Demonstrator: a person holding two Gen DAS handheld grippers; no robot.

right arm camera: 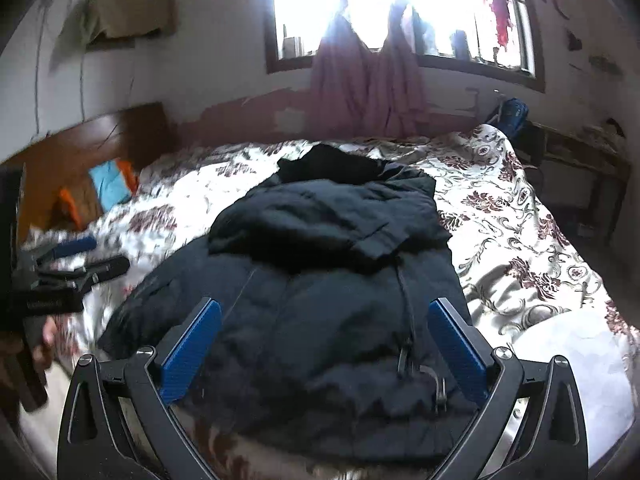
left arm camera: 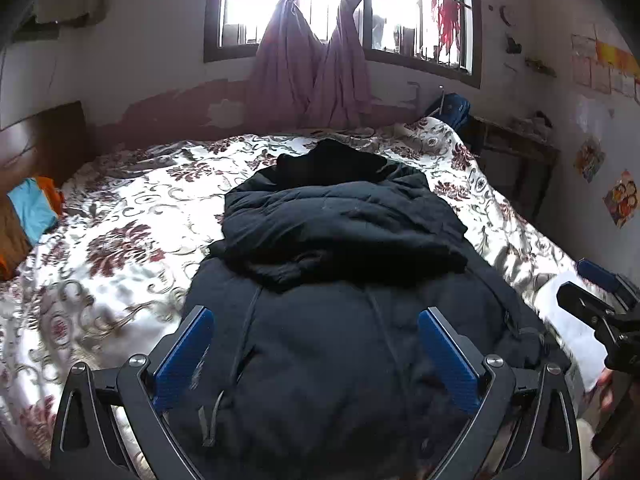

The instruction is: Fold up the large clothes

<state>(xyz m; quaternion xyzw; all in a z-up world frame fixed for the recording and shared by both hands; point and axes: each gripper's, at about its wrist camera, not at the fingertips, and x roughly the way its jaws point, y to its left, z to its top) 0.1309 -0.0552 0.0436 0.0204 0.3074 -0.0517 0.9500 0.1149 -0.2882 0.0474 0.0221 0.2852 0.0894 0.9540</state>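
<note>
A large dark navy padded jacket (left arm camera: 340,280) lies on the bed, its sleeves folded across the upper body and its hood at the far end. It also shows in the right wrist view (right arm camera: 320,288). My left gripper (left arm camera: 316,320) is open and empty, hovering over the jacket's near hem. My right gripper (right arm camera: 326,312) is open and empty, above the jacket's near right part by the zipper (right arm camera: 408,320). The right gripper shows at the right edge of the left wrist view (left arm camera: 600,300). The left gripper shows at the left edge of the right wrist view (right arm camera: 80,260).
The bed has a white floral cover (left arm camera: 120,220), also seen in the right wrist view (right arm camera: 520,220). Blue and orange clothes (left arm camera: 34,208) lie by the wooden headboard (left arm camera: 44,140) at the left. A window with purple curtains (left arm camera: 312,68) is behind; a dark table (left arm camera: 516,152) stands right.
</note>
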